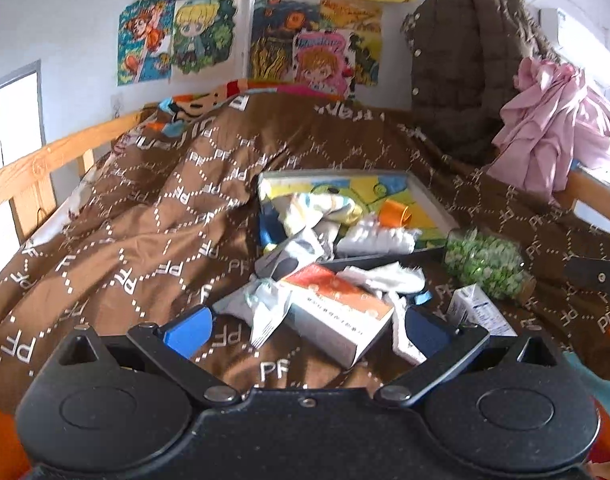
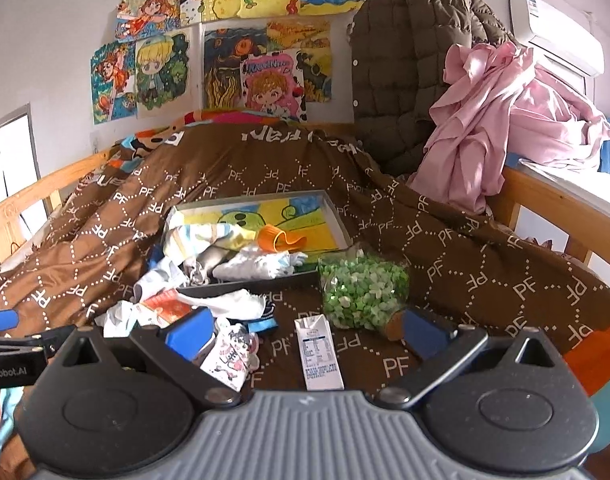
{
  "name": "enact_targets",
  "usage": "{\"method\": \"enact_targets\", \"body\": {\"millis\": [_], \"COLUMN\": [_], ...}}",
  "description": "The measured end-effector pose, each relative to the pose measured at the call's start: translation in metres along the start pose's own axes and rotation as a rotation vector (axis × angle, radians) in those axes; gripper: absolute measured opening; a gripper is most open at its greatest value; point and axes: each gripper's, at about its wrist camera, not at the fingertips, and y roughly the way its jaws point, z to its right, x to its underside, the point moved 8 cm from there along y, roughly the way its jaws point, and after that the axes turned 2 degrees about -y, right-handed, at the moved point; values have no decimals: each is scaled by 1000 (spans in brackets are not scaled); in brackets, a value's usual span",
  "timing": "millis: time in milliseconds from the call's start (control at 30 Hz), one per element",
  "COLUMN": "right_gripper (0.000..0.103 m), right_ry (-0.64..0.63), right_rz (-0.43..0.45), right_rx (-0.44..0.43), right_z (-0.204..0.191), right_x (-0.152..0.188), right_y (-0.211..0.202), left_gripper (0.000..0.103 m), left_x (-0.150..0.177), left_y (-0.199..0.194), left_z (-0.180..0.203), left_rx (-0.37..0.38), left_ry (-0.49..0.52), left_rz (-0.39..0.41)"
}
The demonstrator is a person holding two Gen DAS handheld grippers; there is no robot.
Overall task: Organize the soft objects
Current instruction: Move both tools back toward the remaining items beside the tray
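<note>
Both grippers, left gripper [image 1: 305, 330] and right gripper [image 2: 309, 330], gape wide and empty; bare quilt [image 2: 485, 264] lies rightward.

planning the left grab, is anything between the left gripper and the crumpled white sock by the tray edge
Yes. The orange-and-white cardboard box lies between the open left gripper and the crumpled white sock, partly lying on neighbouring white socks. The shallow picture-lined tray sits just beyond.
</note>
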Motion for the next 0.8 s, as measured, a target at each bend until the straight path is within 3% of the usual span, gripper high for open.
{"method": "enact_targets", "body": {"millis": [367,800], "right_gripper": [103,103], "right_ry": [-28,-105], "right_rz": [-143,-222], "right_rx": [15,-17], "right_z": [-1,-20], "right_x": [22,40], "right_y": [24,40], "left_gripper": [102,102], "left_x": [12,20], "left_y": [13,24], "left_z": [-10,-17], "left_rx": [-53,-106], "left_ry": [-26,-33], "left_rz": [-99,-158]}}
